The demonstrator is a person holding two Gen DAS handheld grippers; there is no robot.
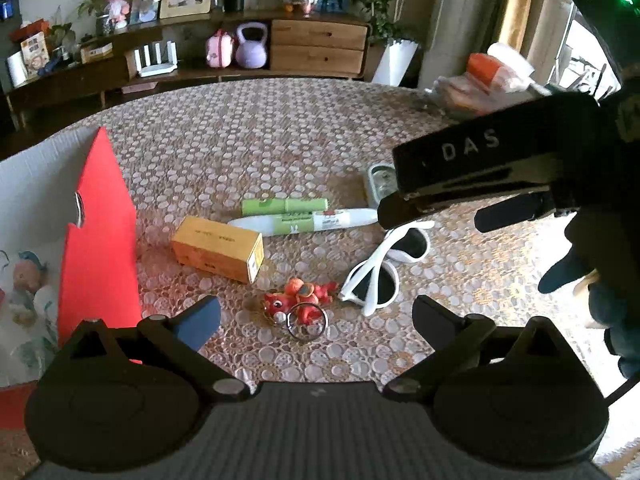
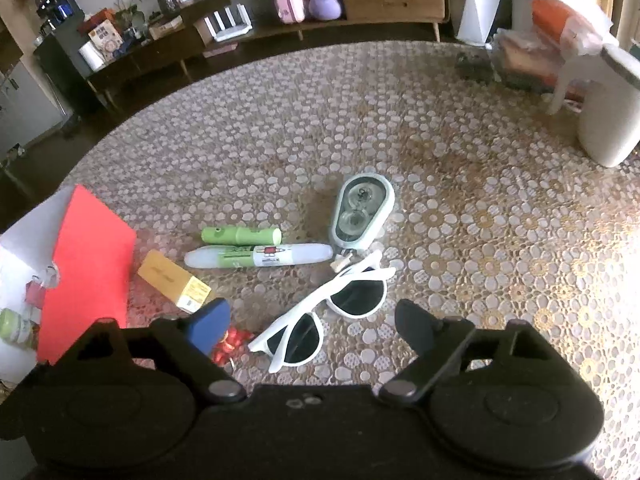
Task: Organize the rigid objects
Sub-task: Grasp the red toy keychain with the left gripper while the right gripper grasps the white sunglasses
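Note:
In the left wrist view my left gripper (image 1: 316, 320) stands open just above a red dragon keychain (image 1: 300, 300) with a metal ring. White sunglasses (image 1: 380, 276) lie to its right, a yellow box (image 1: 218, 248) to its left. Behind these lie a green tube (image 1: 284, 206) and a white-green tube (image 1: 304, 222). The right gripper's black housing (image 1: 472, 156) hangs over the sunglasses and half hides a tape dispenser (image 1: 380, 182). In the right wrist view my right gripper (image 2: 312, 328) is open over the folded sunglasses (image 2: 320, 320), its pads apart from them. The tape dispenser (image 2: 360, 212) lies beyond.
An open carton with a red flap (image 1: 96, 232) stands at the table's left and holds a doll. A white jug (image 2: 608, 112) and plastic bags (image 2: 532, 56) sit at the far right. A person's dark sleeve (image 1: 600, 264) is at the right. A sideboard (image 1: 316, 44) stands beyond the table.

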